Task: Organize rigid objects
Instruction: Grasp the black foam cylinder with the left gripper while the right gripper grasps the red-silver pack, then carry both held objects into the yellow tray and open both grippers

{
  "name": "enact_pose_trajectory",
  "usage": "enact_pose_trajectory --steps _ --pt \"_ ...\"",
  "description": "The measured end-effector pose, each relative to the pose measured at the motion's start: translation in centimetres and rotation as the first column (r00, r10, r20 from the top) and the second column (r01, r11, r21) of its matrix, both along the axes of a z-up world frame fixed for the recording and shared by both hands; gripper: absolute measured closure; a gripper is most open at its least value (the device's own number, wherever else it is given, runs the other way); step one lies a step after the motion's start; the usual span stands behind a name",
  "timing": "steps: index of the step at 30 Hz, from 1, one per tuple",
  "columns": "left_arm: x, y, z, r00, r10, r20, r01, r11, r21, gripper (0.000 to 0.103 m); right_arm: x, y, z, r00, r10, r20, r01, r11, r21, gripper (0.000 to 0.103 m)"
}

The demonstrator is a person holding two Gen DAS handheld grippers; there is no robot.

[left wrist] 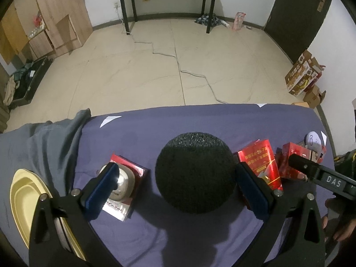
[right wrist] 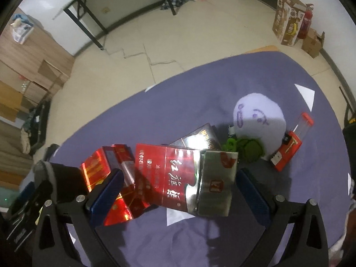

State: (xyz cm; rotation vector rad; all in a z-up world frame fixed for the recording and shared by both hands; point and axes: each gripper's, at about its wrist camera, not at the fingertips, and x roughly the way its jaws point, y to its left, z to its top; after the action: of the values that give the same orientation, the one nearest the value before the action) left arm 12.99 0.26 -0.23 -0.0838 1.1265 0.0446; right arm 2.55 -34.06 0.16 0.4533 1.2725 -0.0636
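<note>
A black foam ball (left wrist: 195, 173) rests on the purple cloth (left wrist: 200, 120), between the fingers of my open left gripper (left wrist: 178, 189); the left finger stands clear of it. Behind that finger a red box (left wrist: 133, 171) carries a silvery rounded object (left wrist: 124, 180). More red boxes (left wrist: 260, 162) lie to the right. In the right wrist view my right gripper (right wrist: 178, 191) is open around a red and silver box (right wrist: 189, 178) without pinching it. Shiny red boxes (right wrist: 100, 166) and a dark box (right wrist: 200, 135) lie beside it.
A yellow tray (left wrist: 24, 195) sits at the left on grey cloth. A white plush with a drawn face (right wrist: 258, 118), a green toy (right wrist: 247, 149) and a small red box (right wrist: 287, 153) lie at the right. The bare floor (left wrist: 178, 66) lies beyond the cloth's far edge.
</note>
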Motion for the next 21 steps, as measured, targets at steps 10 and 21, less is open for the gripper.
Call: enact_pose_trajectory --steps 10,21 --pt "0.5 1.2 -1.0 1.0 0.025 0.016 -0.024 0.996 -0.091 0.035 1.0 1.6 -0.3 1.0 0.009 0.001 -0.009 0.997 -0.079 0.013" --pt "-4.2 7.1 9.3 0.983 0.098 0.156 -0.07 0.982 -0.176 0.035 -6.1 1.6 7.3 0.95 0.147 0.274 -0.126 0.988 -0.091 0.014"
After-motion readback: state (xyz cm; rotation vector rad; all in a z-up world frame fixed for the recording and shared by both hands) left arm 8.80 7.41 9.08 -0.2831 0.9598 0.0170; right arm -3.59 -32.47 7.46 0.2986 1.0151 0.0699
